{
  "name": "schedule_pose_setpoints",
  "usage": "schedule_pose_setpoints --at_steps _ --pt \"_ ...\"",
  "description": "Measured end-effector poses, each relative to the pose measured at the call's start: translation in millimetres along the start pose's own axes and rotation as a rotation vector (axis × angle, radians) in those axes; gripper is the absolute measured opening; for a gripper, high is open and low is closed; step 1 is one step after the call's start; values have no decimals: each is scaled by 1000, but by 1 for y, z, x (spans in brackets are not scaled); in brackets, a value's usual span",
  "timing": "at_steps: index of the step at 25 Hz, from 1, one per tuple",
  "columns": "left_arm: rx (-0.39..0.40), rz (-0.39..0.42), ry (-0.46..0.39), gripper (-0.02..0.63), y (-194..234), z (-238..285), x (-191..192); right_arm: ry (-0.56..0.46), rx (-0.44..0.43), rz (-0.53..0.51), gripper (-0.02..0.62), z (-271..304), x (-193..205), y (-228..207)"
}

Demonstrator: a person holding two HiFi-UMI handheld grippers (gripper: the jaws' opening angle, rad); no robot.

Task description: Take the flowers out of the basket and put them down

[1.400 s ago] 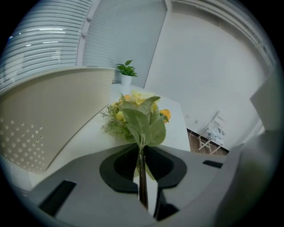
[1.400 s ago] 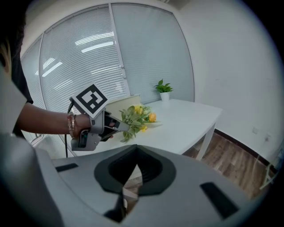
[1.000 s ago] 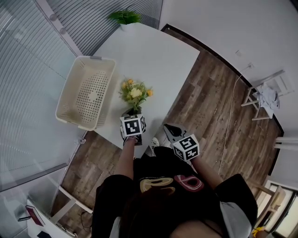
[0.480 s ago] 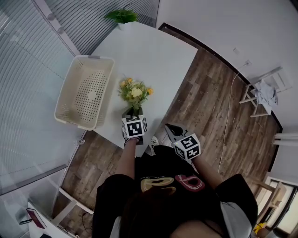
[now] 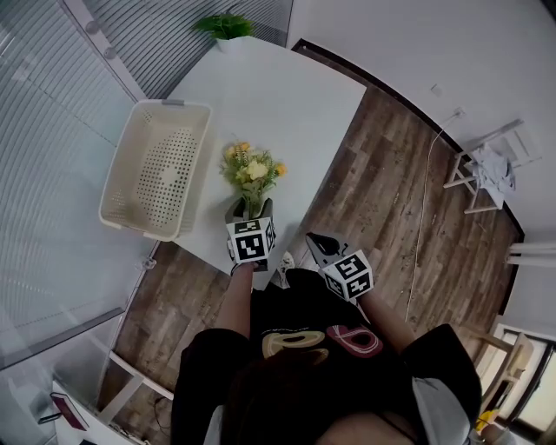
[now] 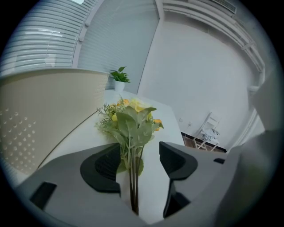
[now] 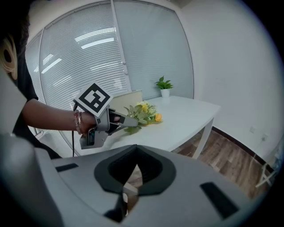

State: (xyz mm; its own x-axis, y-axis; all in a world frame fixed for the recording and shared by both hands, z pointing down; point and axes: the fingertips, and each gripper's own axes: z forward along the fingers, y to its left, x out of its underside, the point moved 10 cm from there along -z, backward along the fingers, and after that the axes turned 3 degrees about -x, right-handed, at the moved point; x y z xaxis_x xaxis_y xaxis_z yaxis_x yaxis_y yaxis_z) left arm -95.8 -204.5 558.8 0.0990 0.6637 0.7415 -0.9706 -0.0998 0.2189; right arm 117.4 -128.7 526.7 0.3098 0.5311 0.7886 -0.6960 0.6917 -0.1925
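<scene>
A bunch of yellow flowers [image 5: 252,172] with green leaves lies on the white table [image 5: 287,96], to the right of the cream perforated basket [image 5: 156,178], which looks empty. My left gripper [image 5: 249,209] is at the stem end. Its jaws have just been opening and now stand open, with the stems [image 6: 132,177] loose between the pads [image 6: 106,166] and no pad pressing on them. The blooms [image 6: 131,122] point away from it. My right gripper [image 5: 316,245] hangs off the table's near corner, shut and holding nothing. It looks at the flowers [image 7: 144,113] and the left gripper [image 7: 128,119].
A small potted plant [image 5: 224,26] stands at the table's far corner. The basket's wall [image 6: 40,115] rises close on the left. Window blinds run along the left side. Wooden floor and a white chair with cloth [image 5: 486,174] lie to the right.
The left gripper's jaws have spread apart, letting go of the stems. The flowers stay lying on the table. Both hands have barely moved.
</scene>
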Motion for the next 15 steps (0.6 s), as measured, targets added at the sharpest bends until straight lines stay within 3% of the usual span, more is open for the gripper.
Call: schedule_pose_setpoints --at_steps 8,15 --pt "-24 -36 -96 299 8 -25 -2 -4 -9 18 9 -3 4 4" --pt "45 -102 -216 304 9 -61 -11 -33 -36 19 9 0 -1 7"
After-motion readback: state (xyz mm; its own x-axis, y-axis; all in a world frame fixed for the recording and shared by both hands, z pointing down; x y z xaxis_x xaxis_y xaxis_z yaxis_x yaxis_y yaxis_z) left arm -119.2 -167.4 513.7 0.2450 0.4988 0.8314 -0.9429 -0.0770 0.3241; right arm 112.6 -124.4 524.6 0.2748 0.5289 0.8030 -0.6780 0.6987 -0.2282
